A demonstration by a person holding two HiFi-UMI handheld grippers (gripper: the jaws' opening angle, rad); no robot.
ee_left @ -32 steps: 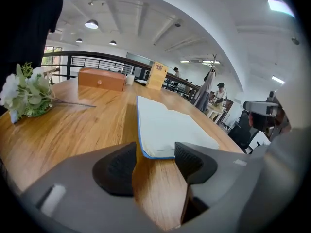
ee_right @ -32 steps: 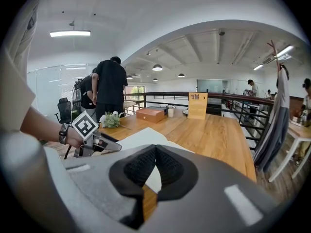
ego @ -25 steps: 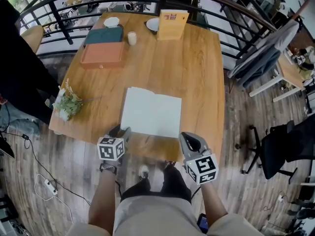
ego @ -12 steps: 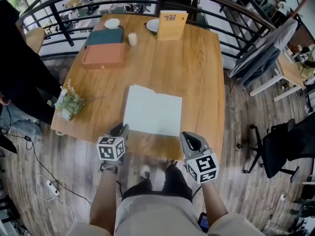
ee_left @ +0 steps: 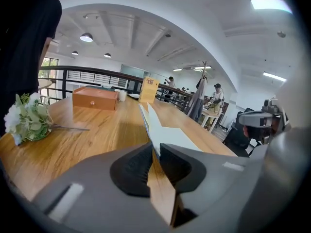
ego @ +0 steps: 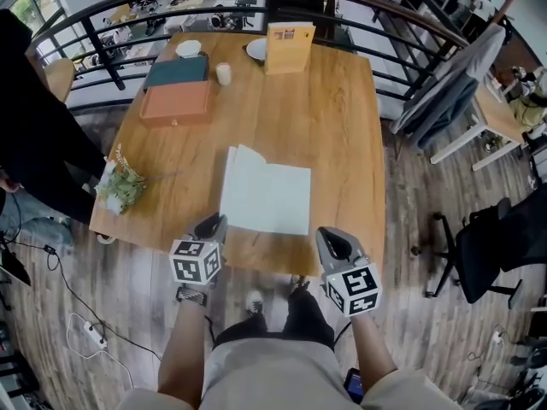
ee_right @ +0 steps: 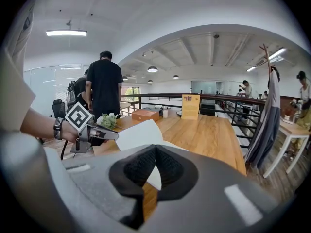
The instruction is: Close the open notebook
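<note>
Now the left page of the notebook [ego: 272,196] is pinched, on the near side of the table [ego: 338,118].
The left gripper [ego: 215,223] has just been closed on that page's near edge. The fold is laid pointing away, to the right of the jaws. The right gripper [ego: 329,238] is shut on nothing.

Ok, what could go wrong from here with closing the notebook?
The left gripper, whose jaws have just closed further on the notebook's raised near-left corner, holds only a thin edge, so the sheets could slip out or crease. The right gripper is shut and hovers at the table's near edge, off the notebook. Nothing pins the right half, so it may slide.
</note>
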